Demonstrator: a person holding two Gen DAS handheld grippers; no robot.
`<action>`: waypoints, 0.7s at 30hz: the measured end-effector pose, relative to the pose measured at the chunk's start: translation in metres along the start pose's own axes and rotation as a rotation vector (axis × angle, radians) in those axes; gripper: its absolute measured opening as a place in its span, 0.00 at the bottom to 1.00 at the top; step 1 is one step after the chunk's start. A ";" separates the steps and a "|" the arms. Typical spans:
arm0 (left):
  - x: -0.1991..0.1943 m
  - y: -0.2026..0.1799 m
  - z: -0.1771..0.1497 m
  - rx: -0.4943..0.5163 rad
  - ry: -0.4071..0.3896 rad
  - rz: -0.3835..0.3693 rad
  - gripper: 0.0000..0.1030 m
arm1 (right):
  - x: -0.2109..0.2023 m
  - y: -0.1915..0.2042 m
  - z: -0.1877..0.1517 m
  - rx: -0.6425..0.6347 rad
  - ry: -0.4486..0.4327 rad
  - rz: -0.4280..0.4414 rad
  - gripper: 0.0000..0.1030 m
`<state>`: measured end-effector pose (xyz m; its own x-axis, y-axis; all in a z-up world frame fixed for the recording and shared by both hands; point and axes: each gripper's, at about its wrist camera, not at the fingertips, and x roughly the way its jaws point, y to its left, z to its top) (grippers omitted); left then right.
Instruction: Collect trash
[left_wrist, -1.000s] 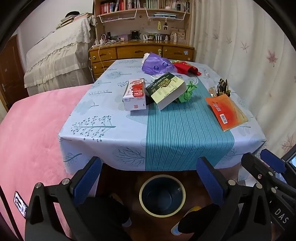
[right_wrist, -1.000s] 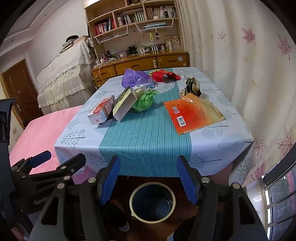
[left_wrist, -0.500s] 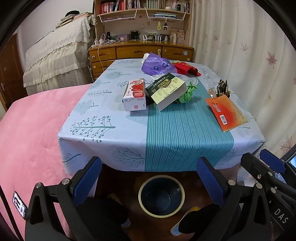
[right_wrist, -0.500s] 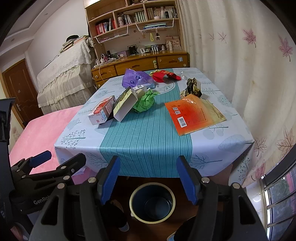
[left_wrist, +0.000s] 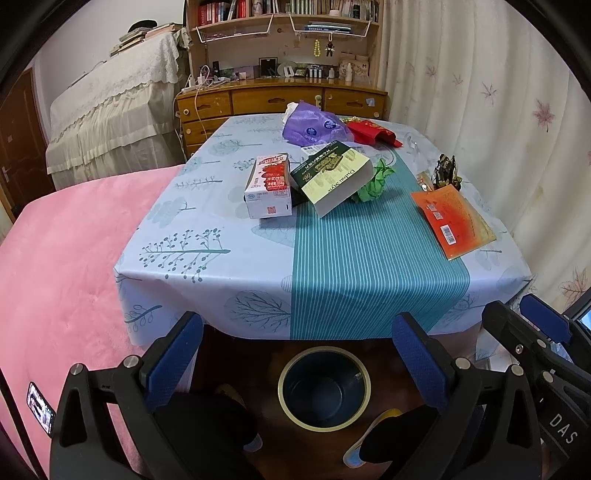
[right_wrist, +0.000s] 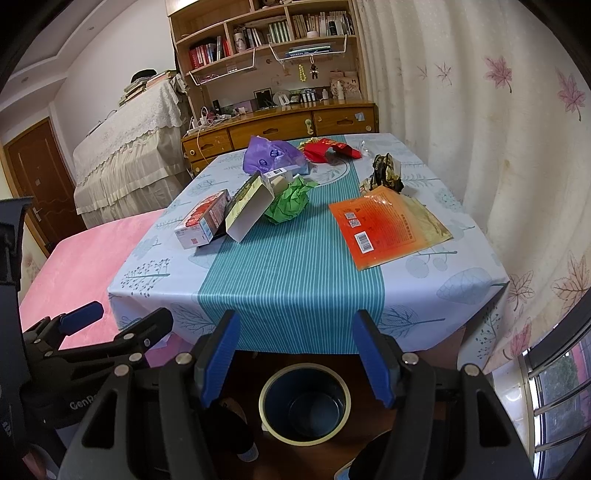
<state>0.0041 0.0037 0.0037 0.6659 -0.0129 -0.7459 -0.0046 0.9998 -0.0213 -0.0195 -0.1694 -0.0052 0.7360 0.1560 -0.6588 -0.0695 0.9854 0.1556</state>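
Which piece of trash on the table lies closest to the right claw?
The flat orange packet, lying alone on the table's right side; the cartons and crumpled wrappers sit farther back.

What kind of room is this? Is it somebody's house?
Most likely a room in a home, a bedroom or study: a wooden bookshelf over a desk with drawers, leaf-print curtains, and a table with wrappers on it.

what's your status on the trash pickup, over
Left gripper and right gripper open, empty. Trash on table untouched; bin below, empty. Nothing blocking.
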 end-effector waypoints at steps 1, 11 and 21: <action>0.000 0.000 0.000 0.000 0.000 0.000 0.98 | 0.000 0.000 0.000 0.000 0.000 0.000 0.62; 0.002 -0.001 0.002 0.006 -0.009 0.004 0.98 | 0.003 -0.001 0.002 0.000 0.000 0.001 0.62; 0.005 -0.004 0.009 0.017 -0.027 0.010 0.98 | 0.007 -0.008 0.009 0.009 -0.005 0.000 0.62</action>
<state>0.0138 -0.0004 0.0060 0.6855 -0.0026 -0.7281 0.0015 1.0000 -0.0021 -0.0076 -0.1770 -0.0041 0.7392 0.1558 -0.6553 -0.0637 0.9847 0.1622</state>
